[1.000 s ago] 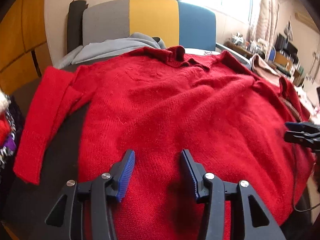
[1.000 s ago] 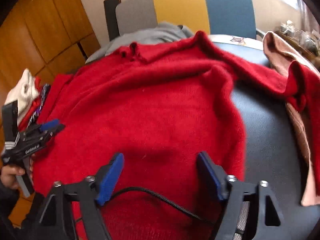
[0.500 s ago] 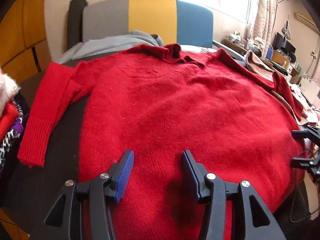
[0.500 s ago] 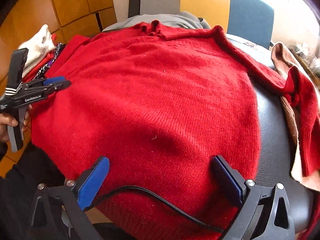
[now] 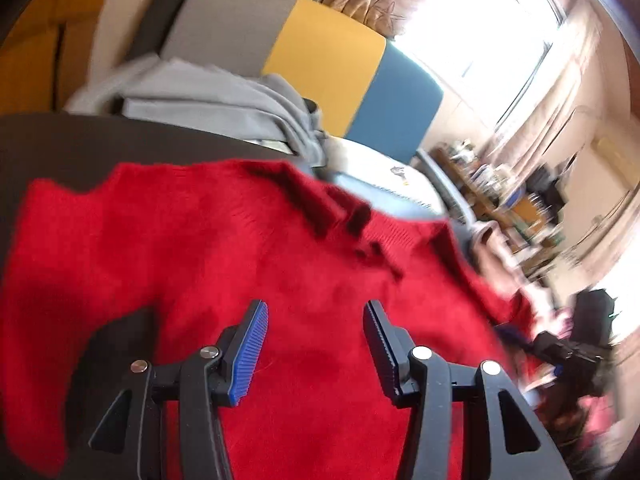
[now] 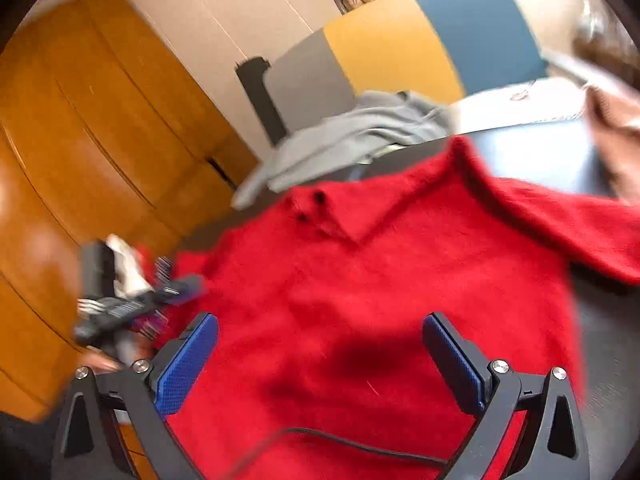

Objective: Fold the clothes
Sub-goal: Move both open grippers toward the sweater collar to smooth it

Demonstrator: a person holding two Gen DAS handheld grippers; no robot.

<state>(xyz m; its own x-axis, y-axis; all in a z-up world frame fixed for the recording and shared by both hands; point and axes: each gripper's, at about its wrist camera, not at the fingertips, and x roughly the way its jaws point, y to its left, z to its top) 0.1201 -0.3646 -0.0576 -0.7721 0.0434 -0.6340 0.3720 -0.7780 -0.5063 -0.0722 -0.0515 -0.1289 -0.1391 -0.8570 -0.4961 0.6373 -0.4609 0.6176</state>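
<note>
The sweater [image 5: 248, 264] lies spread on the surface [image 5: 80, 140], collar [image 6: 340, 216] at the far side. Behind it sits a folded garment [image 6: 352, 136], then a chair back [image 5: 320, 64]. Both tongs, left [image 5: 316, 340] and right [image 6: 320, 356], hang over the sweater's near part.

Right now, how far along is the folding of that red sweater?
Barely begun. Done: the red sweater lies spread flat on the dark surface, collar away from the cameras. In hand: nothing; the left gripper and right gripper hover open above it. Left: both sleeves and the body are unfolded, and a grey garment waits behind.
</note>
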